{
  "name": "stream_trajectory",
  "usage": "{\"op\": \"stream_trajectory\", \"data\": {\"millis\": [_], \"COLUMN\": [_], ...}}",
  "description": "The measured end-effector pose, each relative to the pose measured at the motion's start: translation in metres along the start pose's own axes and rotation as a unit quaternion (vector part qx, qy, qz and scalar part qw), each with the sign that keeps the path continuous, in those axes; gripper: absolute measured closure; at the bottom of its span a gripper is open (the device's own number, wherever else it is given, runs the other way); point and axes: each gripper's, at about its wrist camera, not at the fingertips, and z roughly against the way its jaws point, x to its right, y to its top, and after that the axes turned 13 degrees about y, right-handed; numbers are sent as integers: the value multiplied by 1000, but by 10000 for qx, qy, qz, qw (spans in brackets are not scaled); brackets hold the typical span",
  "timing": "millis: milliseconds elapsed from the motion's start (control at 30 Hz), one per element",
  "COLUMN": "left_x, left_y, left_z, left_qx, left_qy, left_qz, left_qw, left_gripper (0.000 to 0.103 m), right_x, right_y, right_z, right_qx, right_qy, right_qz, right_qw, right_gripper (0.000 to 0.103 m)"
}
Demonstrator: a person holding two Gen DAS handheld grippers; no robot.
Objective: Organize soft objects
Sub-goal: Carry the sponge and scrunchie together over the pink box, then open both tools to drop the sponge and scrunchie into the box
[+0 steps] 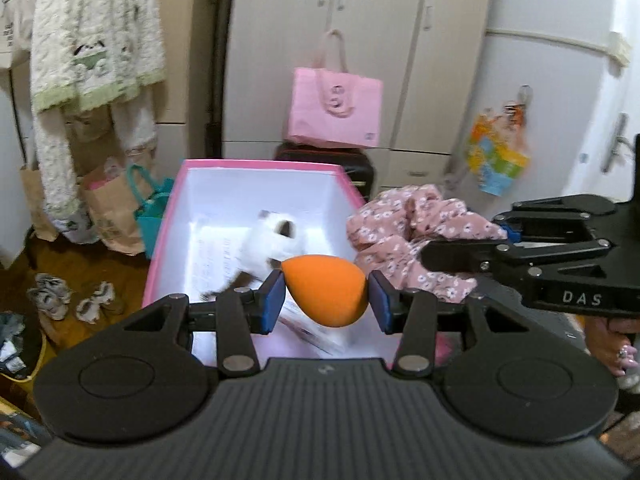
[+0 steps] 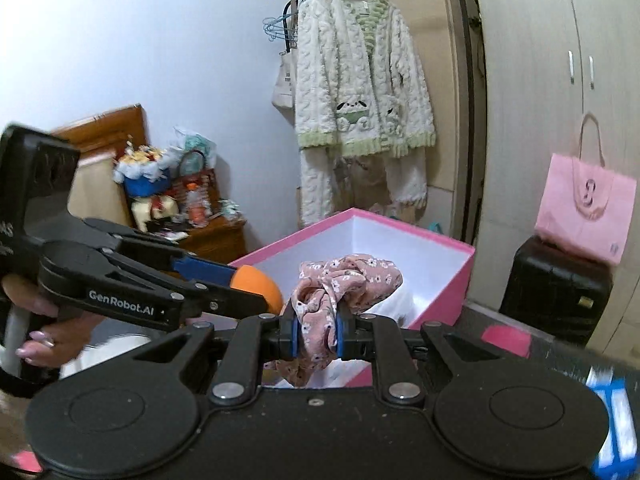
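Ahead of both tools sits the pink box (image 1: 168,216), open at the top with white walls, so aim your drop over its middle rather than the near rim. Something white and blurred (image 1: 266,246) lies inside already; it may be a small plush, I cannot tell.

Your right tool (image 2: 316,338) is clenched on the floral scrunchie (image 2: 340,280), which bunches above the pads and hangs below them. Carry it past the near wall before you let go, or the loose fabric may drape over the edge.

Your left tool (image 1: 326,300) grips the orange sponge (image 1: 324,294) by its sides, just short of the box. It is rounded and squashy, so release it low inside.
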Motion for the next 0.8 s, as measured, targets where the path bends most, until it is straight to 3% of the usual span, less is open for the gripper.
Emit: {"op": "stream_trajectory", "data": {"millis": [167, 300, 500, 633, 800], "left_x": [-16, -19, -23, -22, -21], "left_y": [17, 28, 36, 35, 29], "left_z": [-42, -67, -99, -104, -88], "left_qx": [-236, -390, -693, -750, -639], "left_qy": [220, 504, 671, 869, 631], "left_qz": [88, -112, -194, -273, -274], "left_qw": [9994, 9979, 9951, 9930, 9956], "left_gripper": [58, 58, 55, 42, 35], "right_x": [27, 45, 54, 57, 48], "right_y": [9, 17, 16, 12, 11], "right_z": [-40, -64, -95, -106, -98], "right_qx": [-125, -321, -743, -870, -869], "right_qy": [-329, -500, -821, -949, -986], "right_qz": [31, -52, 35, 127, 312], "right_qw": [9994, 9982, 9938, 9916, 9908], "right_gripper": [84, 83, 78, 45, 35]}}
